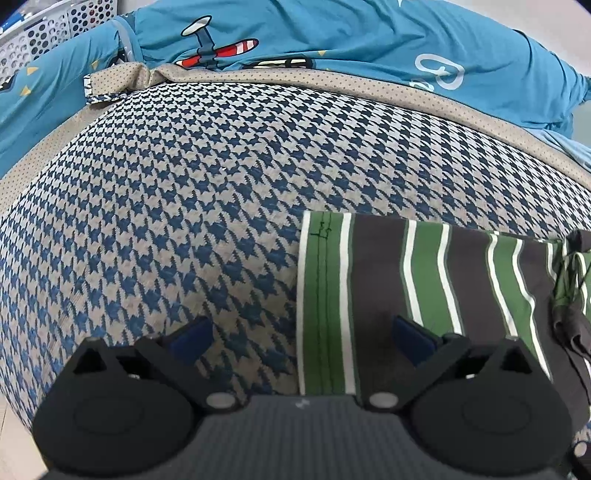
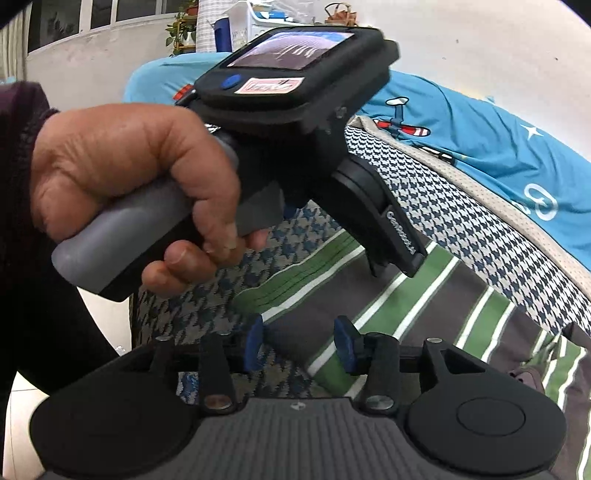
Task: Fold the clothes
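Left gripper [image 1: 301,341] jaws wide apart, nothing between them, hovering over the near left edge of the striped garment [image 1: 424,295]. Right gripper [image 2: 298,347] jaws part open above the same garment's edge; pads not pressing cloth. Garment, green, grey and white stripes, lies folded flat on the houndstooth cushion [image 1: 166,192]. Left hand [image 2: 125,192] grips a grey handle. Blue aeroplane-print cloth [image 1: 332,33] beyond the cushion

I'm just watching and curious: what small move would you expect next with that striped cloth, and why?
Probably the left gripper lowers onto the near left edge of the green, grey and white striped garment. Its fingers stand open straddling that edge, apart from it, and the right gripper is open too.
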A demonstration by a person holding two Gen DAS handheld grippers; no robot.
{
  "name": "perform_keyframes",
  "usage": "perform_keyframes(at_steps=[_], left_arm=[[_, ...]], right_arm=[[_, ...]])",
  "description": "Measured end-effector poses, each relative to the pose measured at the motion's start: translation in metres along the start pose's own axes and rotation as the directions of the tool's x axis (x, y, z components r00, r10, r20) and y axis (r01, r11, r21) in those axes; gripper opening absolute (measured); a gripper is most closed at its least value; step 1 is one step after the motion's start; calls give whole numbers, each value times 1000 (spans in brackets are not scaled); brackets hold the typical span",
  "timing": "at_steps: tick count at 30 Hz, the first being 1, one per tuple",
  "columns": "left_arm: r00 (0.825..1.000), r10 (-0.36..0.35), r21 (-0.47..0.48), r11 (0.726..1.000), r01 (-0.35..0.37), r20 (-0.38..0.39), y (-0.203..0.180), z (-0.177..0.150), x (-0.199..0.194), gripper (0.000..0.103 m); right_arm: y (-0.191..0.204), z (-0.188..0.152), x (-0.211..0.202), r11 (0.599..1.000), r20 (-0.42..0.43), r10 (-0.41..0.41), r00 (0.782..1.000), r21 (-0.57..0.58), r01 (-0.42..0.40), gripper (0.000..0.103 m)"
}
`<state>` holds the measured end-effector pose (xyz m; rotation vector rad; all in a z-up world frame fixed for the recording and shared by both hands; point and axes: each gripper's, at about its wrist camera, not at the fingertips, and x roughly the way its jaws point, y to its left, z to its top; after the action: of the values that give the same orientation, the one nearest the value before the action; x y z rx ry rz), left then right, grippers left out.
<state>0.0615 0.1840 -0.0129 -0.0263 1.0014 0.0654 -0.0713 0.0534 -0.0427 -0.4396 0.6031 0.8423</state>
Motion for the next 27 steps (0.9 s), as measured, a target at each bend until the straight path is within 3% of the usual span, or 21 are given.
perform_keyframes(at_steps=[8, 17, 27], left_arm=[[1000, -1, 2, 1000, 1, -11, 6, 0, 3, 103], [999, -50, -55, 997, 49, -16, 25, 5, -3, 103], [998, -50, -30, 998, 49, -31, 24, 2, -5, 103]], right_arm=[[2, -1, 11, 999, -10, 1, 1000, -38, -1, 44], [4, -4, 18, 994, -3, -20, 1000, -103, 20, 45], [12, -3, 22, 986, 16, -31, 999, -165, 34, 45]])
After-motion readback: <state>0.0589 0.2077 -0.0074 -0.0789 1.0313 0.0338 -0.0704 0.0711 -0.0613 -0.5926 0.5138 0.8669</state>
